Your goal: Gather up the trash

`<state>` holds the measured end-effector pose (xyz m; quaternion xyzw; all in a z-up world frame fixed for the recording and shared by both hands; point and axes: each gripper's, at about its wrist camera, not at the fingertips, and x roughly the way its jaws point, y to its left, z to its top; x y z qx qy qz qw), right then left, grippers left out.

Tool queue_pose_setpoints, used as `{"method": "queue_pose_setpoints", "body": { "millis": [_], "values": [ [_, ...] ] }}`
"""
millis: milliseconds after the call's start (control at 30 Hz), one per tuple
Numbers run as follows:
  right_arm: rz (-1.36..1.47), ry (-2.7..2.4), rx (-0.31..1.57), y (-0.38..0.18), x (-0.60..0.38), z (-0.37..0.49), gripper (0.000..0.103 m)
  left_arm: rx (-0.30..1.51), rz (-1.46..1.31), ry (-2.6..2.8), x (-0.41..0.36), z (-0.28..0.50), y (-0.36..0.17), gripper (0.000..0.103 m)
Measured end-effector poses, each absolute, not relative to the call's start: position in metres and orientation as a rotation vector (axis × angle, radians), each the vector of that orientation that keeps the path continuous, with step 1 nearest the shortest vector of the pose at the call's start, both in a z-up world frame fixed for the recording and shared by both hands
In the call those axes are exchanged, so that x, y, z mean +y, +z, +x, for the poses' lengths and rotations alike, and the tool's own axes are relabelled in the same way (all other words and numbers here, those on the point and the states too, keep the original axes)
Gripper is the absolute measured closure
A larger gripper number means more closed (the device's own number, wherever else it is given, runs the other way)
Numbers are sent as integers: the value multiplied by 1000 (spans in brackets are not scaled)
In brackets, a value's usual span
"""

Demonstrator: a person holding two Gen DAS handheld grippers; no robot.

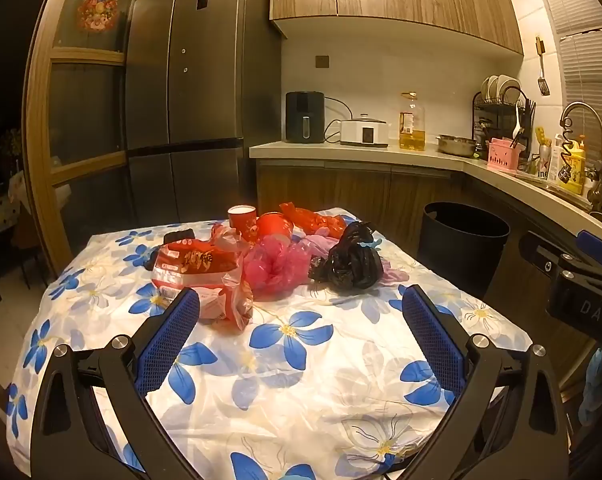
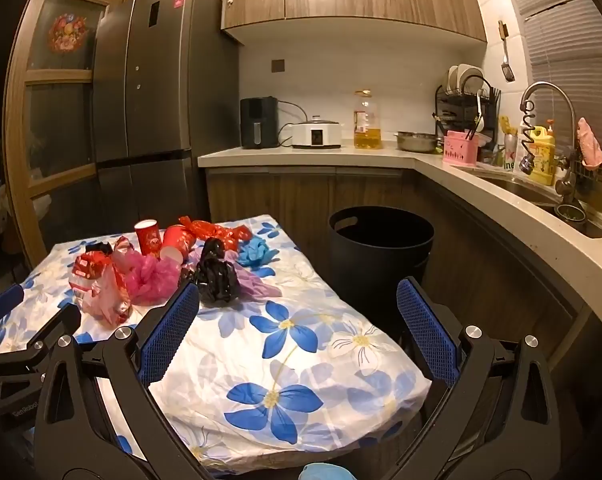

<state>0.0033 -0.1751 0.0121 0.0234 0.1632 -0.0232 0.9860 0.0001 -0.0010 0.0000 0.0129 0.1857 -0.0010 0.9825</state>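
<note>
A heap of trash lies at the far end of the flowered table [image 1: 293,380]: a red snack bag [image 1: 199,270], a pink plastic bag [image 1: 275,266], a knotted black bag [image 1: 351,260], an upright red paper cup [image 1: 241,218], a tipped red cup [image 1: 275,226] and a red wrapper [image 1: 315,216]. My left gripper [image 1: 301,304] hangs open over the near part of the table, short of the heap. In the right wrist view the black bag [image 2: 217,276], the pink bag [image 2: 153,278] and a blue glove [image 2: 257,252] show. My right gripper [image 2: 299,300] is open and holds nothing. A black bin [image 2: 381,248] stands right of the table.
The black bin [image 1: 463,242] sits on the floor between the table and the counter [image 1: 365,152]. A tall fridge [image 1: 193,80] stands behind the table. The counter carries an air fryer [image 1: 305,118], a cooker, an oil bottle, a dish rack and a sink with a tap [image 2: 549,120].
</note>
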Motion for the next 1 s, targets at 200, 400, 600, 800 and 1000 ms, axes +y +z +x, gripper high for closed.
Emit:
{"method": "queue_pose_setpoints", "body": {
  "millis": [200, 400, 600, 800, 1000],
  "values": [
    [44, -45, 331, 11, -175, 3, 5, 378, 23, -5, -5, 3, 1, 5],
    [38, -48, 332, 14, -173, 3, 5, 369, 7, -7, 4, -3, 6, 5],
    [39, -46, 332, 14, -173, 3, 5, 366, 2, -4, 3, -3, 4, 5],
    [38, -47, 332, 14, -173, 2, 5, 367, 2, -3, 4, -3, 4, 5],
    [38, -46, 333, 14, -172, 3, 5, 368, -2, -2, 5, -4, 4, 5]
  ]
}}
